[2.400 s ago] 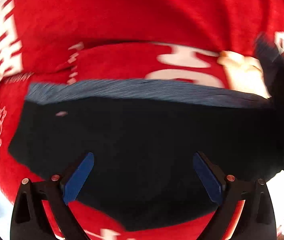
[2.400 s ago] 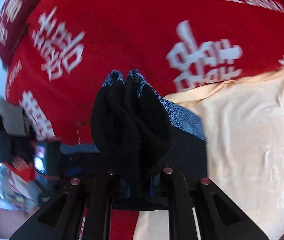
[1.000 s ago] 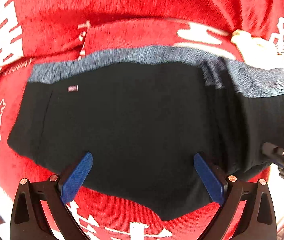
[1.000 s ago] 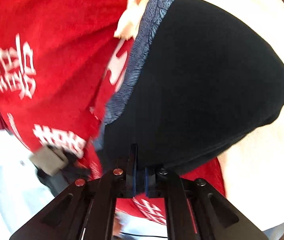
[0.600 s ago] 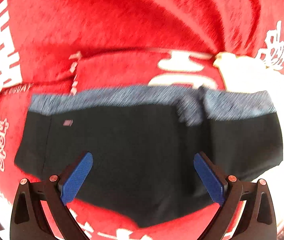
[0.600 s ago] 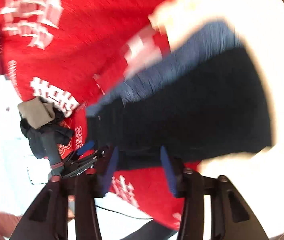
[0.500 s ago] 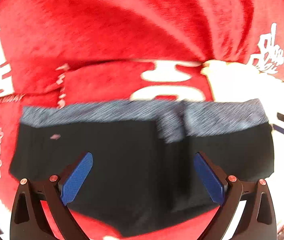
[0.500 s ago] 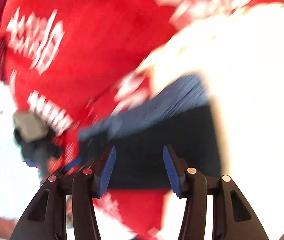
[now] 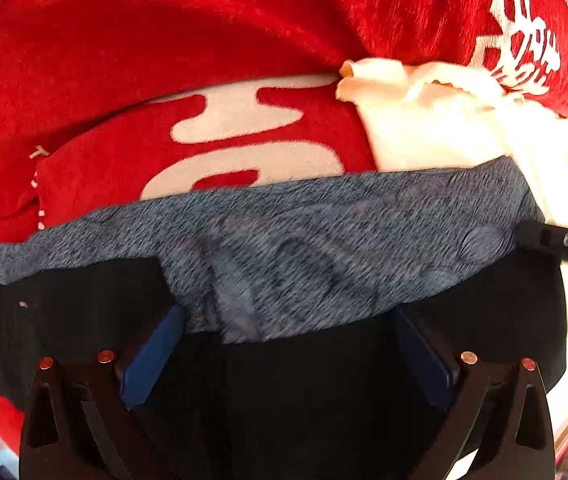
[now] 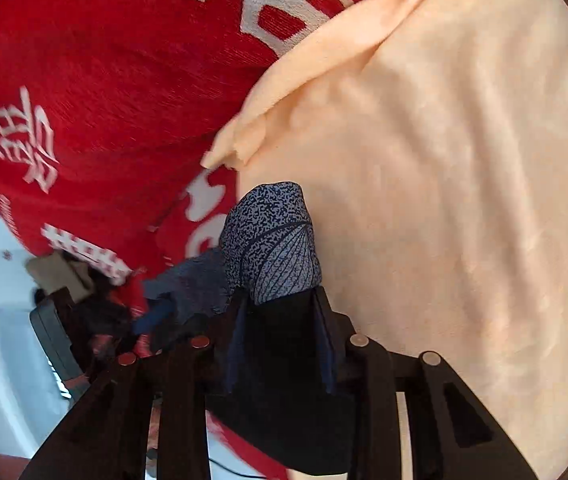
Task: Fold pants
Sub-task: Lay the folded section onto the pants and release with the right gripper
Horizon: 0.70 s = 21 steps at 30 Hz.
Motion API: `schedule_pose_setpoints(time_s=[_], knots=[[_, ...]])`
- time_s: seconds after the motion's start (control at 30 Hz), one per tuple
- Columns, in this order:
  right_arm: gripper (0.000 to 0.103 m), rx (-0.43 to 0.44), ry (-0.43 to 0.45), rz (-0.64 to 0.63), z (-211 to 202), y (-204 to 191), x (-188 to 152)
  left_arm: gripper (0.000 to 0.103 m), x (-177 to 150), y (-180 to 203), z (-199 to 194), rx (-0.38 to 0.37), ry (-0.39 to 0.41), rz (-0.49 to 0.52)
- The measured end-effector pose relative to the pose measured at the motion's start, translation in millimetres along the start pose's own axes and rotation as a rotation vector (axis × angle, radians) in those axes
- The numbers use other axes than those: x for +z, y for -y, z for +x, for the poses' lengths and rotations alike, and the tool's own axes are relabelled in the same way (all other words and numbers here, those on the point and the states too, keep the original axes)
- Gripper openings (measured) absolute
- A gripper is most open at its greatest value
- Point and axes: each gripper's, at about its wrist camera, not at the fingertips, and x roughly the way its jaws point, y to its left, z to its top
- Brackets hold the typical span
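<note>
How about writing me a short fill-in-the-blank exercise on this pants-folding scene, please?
1. The speckled grey band along the top of the black pants is their ___.
2. The pants lie on a ___ blanket with white characters.
3. The left tool is above the pants with its jaws ___.

Missing words: waistband; red; open.

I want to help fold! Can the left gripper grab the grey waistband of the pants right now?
Probably yes. The left gripper hangs open right over the pants, and the grey waistband bunches between its fingers with nothing covering it. The right gripper already pinches the far end.
</note>
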Motion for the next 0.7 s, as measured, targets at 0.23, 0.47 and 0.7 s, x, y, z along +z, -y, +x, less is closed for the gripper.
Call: schedule_pose_setpoints(time_s=[0.23,0.47,0.7], knots=[[0.050,-0.268,0.034,-0.136,1,-21,-16,0.103,-20,-24,-13,0.025,-0.048,-0.035],[0.050,-0.351,0.101,-0.250,-36,-53,-59,0.103,-48,-37,-23,0.048,-0.070,-0.087],[0.050,-0.345,0.007,-0.372,11,-77,-81,0.103,-55,-41,-28,0.087,-0.097,-0.131]])
